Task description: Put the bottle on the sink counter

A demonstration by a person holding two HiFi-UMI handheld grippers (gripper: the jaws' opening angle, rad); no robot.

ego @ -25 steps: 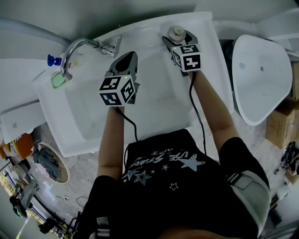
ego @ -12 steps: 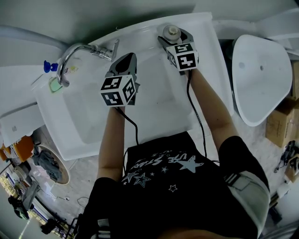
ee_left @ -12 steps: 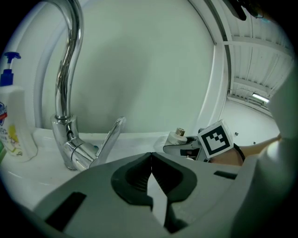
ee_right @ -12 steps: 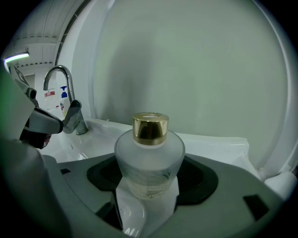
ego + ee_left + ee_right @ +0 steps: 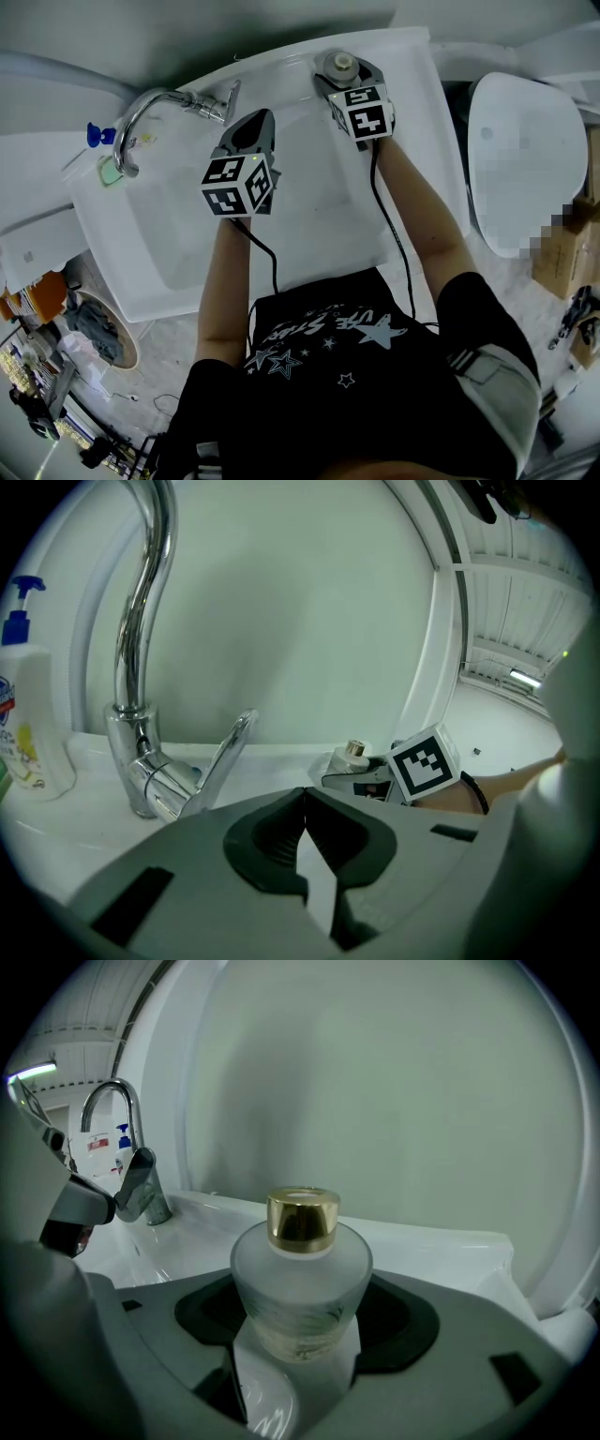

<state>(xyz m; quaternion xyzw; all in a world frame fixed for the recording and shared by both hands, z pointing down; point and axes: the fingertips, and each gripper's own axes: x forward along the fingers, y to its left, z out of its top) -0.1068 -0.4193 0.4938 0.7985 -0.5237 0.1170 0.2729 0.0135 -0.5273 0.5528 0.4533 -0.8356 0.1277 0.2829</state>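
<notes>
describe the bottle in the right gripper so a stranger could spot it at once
Find the white ceramic sink and follow its back ledge rightward from the curved chrome tap. There the right gripper clasps a squat frosted glass bottle. Its gold cap sets it apart from the blue-pump soap bottle beyond the tap.

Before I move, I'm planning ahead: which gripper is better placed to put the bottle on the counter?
Right: the right gripper holds the bottle by the counter; the left gripper is shut, empty.
</notes>
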